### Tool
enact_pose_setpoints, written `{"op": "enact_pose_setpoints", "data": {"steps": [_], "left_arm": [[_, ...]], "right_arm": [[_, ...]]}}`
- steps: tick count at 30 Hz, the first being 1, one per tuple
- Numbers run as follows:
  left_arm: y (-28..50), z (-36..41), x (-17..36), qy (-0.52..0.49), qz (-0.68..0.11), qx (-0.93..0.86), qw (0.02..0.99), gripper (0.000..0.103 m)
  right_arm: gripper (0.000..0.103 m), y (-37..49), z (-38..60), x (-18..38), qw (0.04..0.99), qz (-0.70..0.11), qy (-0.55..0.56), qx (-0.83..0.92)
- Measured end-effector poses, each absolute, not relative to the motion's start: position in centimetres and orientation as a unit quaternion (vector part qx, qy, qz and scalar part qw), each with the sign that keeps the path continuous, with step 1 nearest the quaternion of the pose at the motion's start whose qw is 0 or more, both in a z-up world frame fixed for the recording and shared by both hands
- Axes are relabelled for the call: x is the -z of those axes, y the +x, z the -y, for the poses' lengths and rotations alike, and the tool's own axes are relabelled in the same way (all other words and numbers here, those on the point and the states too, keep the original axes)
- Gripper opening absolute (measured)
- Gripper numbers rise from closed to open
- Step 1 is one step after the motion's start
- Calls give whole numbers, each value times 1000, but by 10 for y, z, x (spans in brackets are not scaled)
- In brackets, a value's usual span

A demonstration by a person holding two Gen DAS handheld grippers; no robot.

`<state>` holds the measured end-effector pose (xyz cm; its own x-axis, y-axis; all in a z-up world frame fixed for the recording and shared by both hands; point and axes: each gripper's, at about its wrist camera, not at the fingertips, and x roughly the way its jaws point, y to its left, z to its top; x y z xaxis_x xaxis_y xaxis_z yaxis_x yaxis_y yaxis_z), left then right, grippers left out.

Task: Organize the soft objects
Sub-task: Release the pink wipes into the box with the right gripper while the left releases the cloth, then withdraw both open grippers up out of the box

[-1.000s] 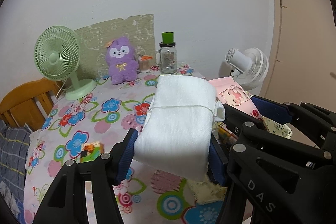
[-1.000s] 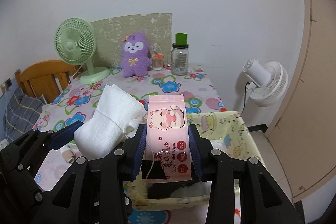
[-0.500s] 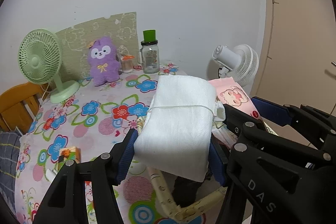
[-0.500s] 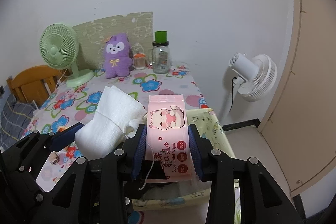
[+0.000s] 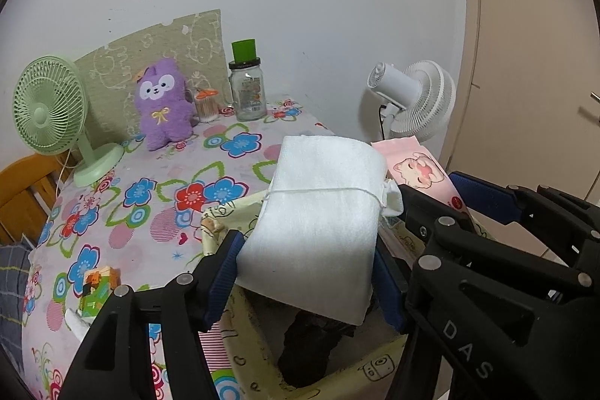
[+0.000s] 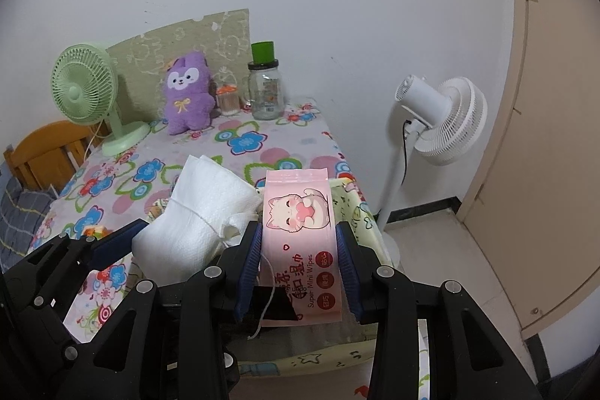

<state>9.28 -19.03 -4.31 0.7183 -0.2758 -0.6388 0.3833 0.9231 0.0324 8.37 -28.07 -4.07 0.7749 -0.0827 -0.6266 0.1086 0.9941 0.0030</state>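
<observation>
My left gripper (image 5: 305, 272) is shut on a white folded cloth bundle (image 5: 318, 212) tied with string, held above a yellow patterned fabric bin (image 5: 247, 336). The bundle also shows in the right wrist view (image 6: 198, 216). My right gripper (image 6: 298, 268) is shut on a pink pack of wet wipes (image 6: 300, 235) with a cat picture, held over the same bin (image 6: 360, 212). The pack shows beside the bundle in the left wrist view (image 5: 420, 171). Something dark (image 5: 315, 343) lies inside the bin.
A flowered table (image 5: 150, 182) carries a purple plush toy (image 5: 163, 104), a green desk fan (image 5: 48, 111), a glass jar with green lid (image 5: 247, 89) and a small toy block (image 5: 97, 287). A white standing fan (image 6: 442, 119) stands at the right, near a beige door (image 6: 555, 100).
Both grippers have drawn back and to the right with their loads. The yellow bin now sits directly under them, and its dark inside shows.
</observation>
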Motion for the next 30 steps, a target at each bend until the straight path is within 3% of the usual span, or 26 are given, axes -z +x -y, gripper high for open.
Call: {"op": "enact_pose_setpoints", "data": {"steps": [3, 6, 10, 23, 24, 26, 30], "left_arm": [[95, 193, 46, 84, -336, 178, 921, 71], [94, 196, 47, 86, -343, 185, 917, 85], [92, 200, 48, 100, -341, 180, 917, 94], [100, 202, 48, 124, -340, 156, 919, 97], [101, 202, 48, 124, -341, 156, 919, 97], [103, 201, 49, 121, -344, 159, 917, 97], [106, 200, 50, 114, -349, 163, 916, 98]], "right_arm": [[43, 86, 284, 44, 941, -335, 22, 51], [43, 89, 287, 47, 940, -337, 26, 51], [43, 93, 289, 51, 938, -342, 32, 47], [45, 102, 292, 57, 938, -341, 48, 28], [47, 103, 292, 57, 938, -341, 48, 25], [69, 104, 293, 58, 939, -339, 50, 22], [76, 104, 293, 57, 941, -334, 53, 17]]}}
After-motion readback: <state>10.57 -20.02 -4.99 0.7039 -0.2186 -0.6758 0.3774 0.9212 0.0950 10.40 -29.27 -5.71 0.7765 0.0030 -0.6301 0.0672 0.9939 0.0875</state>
